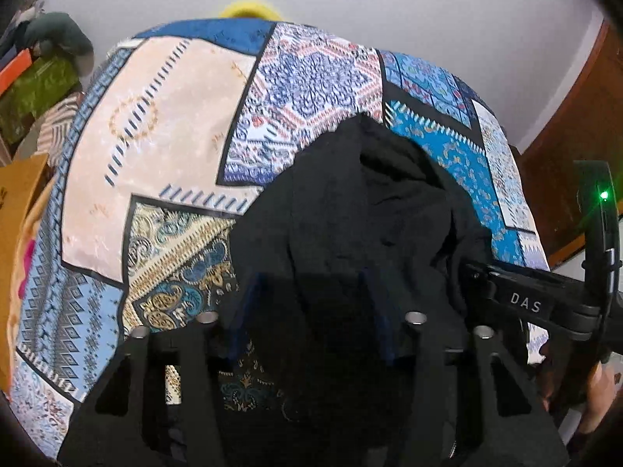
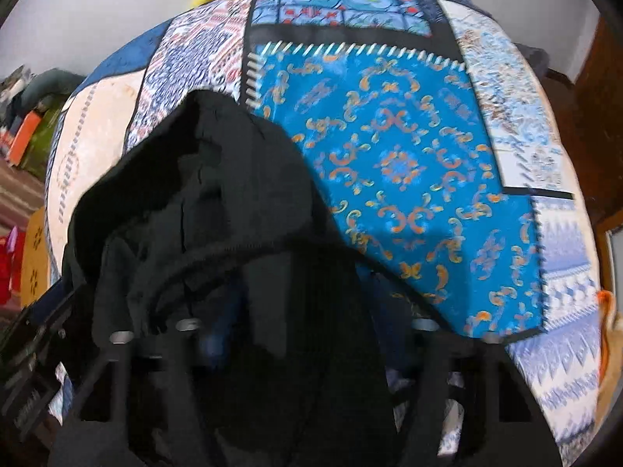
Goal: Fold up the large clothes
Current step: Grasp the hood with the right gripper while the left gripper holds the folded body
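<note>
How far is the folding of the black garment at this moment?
Early stage, I think. Done: the black garment lies on the patterned bedspread, but bunched and creased, with no neat fold visible. In hand: both the left gripper and the right gripper have dark cloth between their fingers; their grip is unclear. Left: spreading it flat and all folds.

Garment point(image 1: 350, 202): plain black is being shown throughout, with no print.
Bedspread point(image 1: 163, 116): a patchwork is being displayed, with cream, navy, bright blue with orange scrolls, and blue-and-red geometric panels, all being edged in black.
Left gripper point(image 1: 311, 311): black is being shown, with blue on the fingers.
Round object point(image 1: 249, 7) behind the bed: yellow is being shown.
Wall point(image 1: 389, 0): pale grey-white is being shown.
</note>
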`<state>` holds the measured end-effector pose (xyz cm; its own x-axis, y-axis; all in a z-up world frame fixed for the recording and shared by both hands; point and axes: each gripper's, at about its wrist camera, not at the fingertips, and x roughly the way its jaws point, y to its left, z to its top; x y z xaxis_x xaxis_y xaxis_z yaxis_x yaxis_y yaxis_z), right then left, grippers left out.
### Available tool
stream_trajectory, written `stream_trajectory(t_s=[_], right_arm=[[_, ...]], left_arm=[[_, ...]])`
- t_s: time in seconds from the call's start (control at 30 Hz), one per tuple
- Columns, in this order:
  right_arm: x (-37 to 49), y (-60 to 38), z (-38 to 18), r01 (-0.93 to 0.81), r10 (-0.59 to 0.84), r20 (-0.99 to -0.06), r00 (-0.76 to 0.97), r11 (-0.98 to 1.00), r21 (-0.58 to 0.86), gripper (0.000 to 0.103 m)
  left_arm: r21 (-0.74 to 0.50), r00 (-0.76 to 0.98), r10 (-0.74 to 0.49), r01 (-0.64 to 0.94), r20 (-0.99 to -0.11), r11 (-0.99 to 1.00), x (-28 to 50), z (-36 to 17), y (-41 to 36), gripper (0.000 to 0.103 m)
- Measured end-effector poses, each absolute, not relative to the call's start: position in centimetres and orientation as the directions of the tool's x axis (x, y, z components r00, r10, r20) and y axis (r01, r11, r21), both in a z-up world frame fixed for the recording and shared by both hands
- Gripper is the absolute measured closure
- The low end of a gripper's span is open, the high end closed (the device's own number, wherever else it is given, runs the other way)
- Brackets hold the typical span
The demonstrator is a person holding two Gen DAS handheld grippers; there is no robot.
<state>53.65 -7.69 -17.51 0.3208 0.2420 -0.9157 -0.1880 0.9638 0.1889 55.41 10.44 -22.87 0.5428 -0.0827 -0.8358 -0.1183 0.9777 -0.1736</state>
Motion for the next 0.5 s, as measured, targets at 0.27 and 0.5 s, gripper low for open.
stream_trajectory(t_s=[0.27,0.5], right_arm=[[48.1,-9.2,-12.4,-0.288,0.235,-0.870,0.433,0.951,0.114,0.091],[39.5,-11.9,-5.4,-0.401,0.399,-0.787,0.470,0.891,0.213,0.091]], left_arm=[[-0.132,0.567,-0.087,-0.038,-0.819,0.990,51.5,-19.3,9.6,0.089],[-0.015,0.659,-0.093,0.124,-0.746,0.992,42.5,-12.6,5.8,0.091]])
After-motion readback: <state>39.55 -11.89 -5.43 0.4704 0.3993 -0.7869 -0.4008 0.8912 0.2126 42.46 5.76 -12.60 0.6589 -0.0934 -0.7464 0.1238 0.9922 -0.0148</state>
